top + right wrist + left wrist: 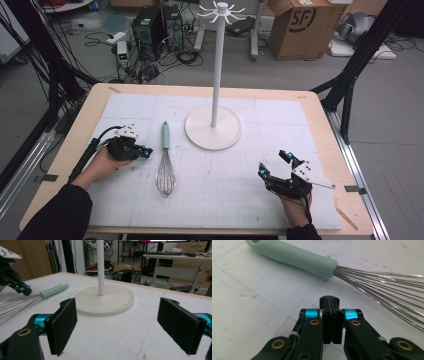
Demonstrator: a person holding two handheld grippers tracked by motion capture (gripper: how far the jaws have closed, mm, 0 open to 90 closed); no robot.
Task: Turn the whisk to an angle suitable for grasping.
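Whisk (165, 162) wires of thin bright steel are seen fanning from a smooth, rounded mint-green handle, and the tool lies flat on a pale, faintly gridded mat (235, 200) that covers the wooden tabletop (75, 135). Its handle points toward the far edge, its balloon toward the person. Just beyond it a white stand (214, 117) is set, a slim round pole rising from a broad disc base, with short curved hooks at the top.

The left tongs (145, 151), black with blue bands, are held just beside the whisk at its left, near where handle meets wire, without touching it. In the left gripper view their jaws are pressed flat together with nothing between them. The right tongs (273, 164) are held well apart from the whisk, near the right front of the mat; their jaws, faced with dark rough pads (64, 322), stand wide apart and empty.

In the left gripper view the balloon is cut off at the right edge. Both forearms are cropped by the high view's lower border.
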